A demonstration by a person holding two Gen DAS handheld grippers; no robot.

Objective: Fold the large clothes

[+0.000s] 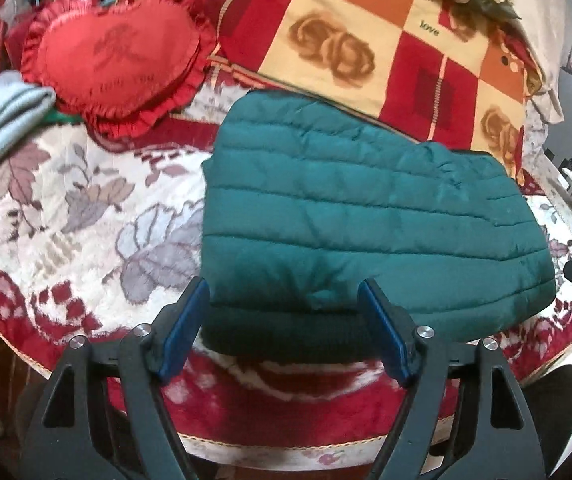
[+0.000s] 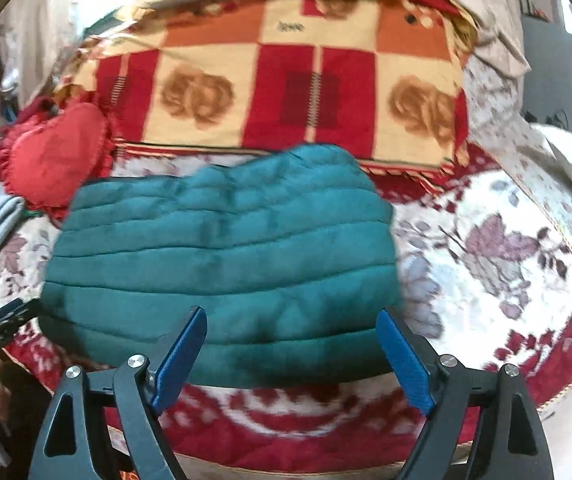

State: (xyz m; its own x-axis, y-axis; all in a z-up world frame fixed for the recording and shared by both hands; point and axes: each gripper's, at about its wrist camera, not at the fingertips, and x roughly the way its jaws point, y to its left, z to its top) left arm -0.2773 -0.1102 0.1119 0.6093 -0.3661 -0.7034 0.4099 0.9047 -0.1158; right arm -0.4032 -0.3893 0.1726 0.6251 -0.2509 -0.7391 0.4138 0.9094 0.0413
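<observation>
Bed (image 1: pixel 66 208) covered by a fuzzy red-and-white floral blanket is seen in both views, with a checked red-and-cream quilt (image 1: pixel 365 40) bunched at the far side. The teal quilted puffer jacket (image 1: pixel 365 216) is laid folded on the blanket, near edge toward the cameras. A red heart-shaped frilly cushion (image 1: pixel 114 60) is parked nearby. Left hand-held gripper (image 1: pixel 284 292) and right hand-held gripper (image 2: pixel 291 318) are both spread wide over that edge, nothing pinched.

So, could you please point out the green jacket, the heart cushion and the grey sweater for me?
Green jacket (image 1: pixel 365 216), left wrist view, middle of its quilted top.
Heart cushion (image 1: pixel 114 60), left wrist view, centre of its red face.
Grey sweater (image 1: pixel 2 116), left wrist view, its folded edge.
</observation>
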